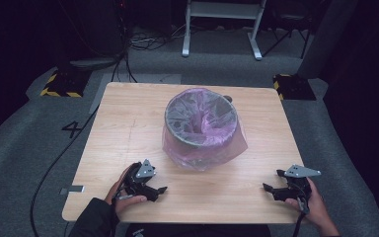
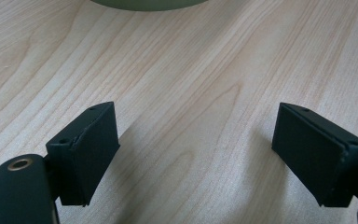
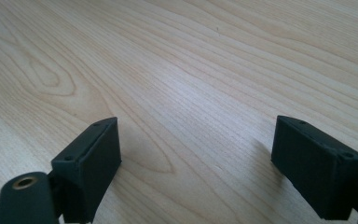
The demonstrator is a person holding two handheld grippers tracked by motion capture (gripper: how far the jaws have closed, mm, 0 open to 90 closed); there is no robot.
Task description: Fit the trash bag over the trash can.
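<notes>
A pink-lined waste bin (image 1: 201,126) stands mid-table (image 1: 128,138), the bag already folded over its rim, while the left gripper (image 1: 159,189) and right gripper (image 1: 269,187) rest near the front edge, well apart from it, jaws wide and empty, suggesting the lining job looks essentially finished.

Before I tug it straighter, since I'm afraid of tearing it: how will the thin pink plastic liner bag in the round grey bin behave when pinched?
The thin pink plastic liner bag looks crinkled and billows loosely outside the round grey bin, so it is probably floppy and very light. Being translucent film, it may slip or stretch. The bin seems light and might slide on the wooden table.
</notes>
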